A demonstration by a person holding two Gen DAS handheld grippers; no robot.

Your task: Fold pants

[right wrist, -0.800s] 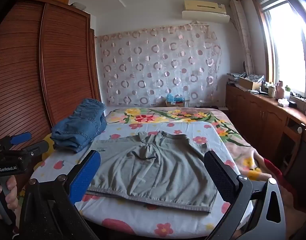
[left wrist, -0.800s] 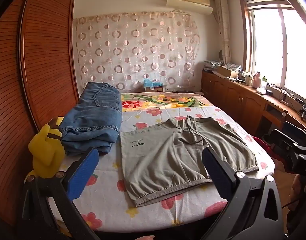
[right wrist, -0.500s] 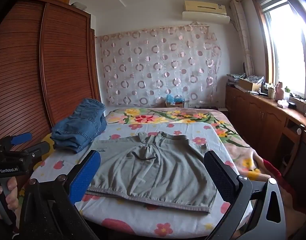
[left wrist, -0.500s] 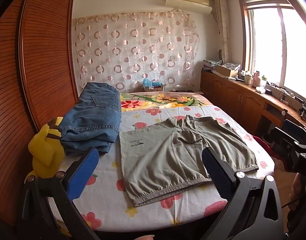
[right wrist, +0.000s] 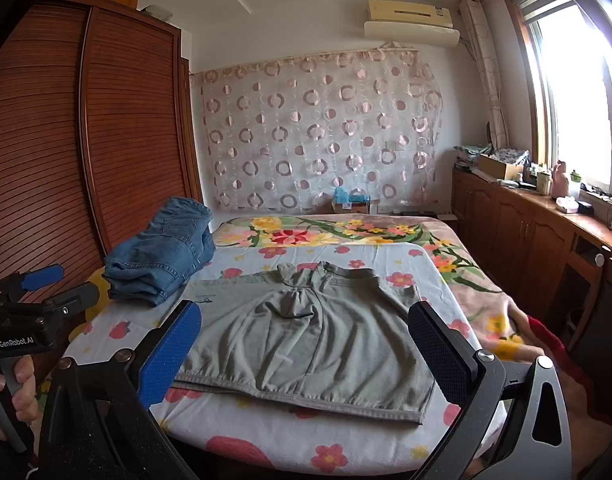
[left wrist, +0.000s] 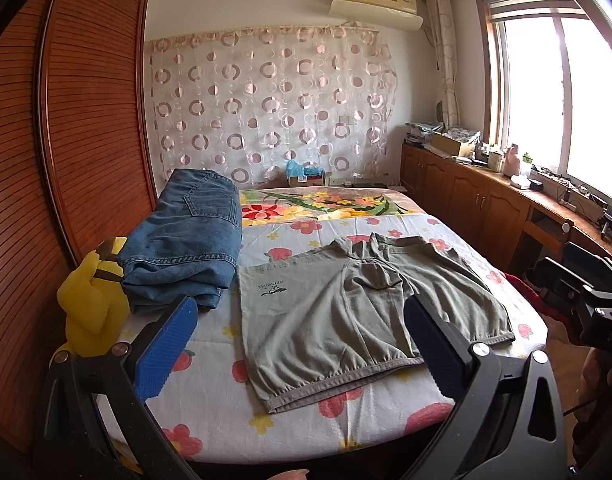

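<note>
Left wrist view: grey-green pants (left wrist: 346, 316) lie spread flat on the flowered bed (left wrist: 225, 412), near its front edge, waistband facing us. Left tool (left wrist: 297, 344) hangs above the near edge, jaws wide apart, nothing between them. Right tool (right wrist: 306, 344) does the same, jaws spread, empty. Folded jeans (left wrist: 185, 244) sit far left, beside a yellow plush toy (left wrist: 91, 308).
</note>
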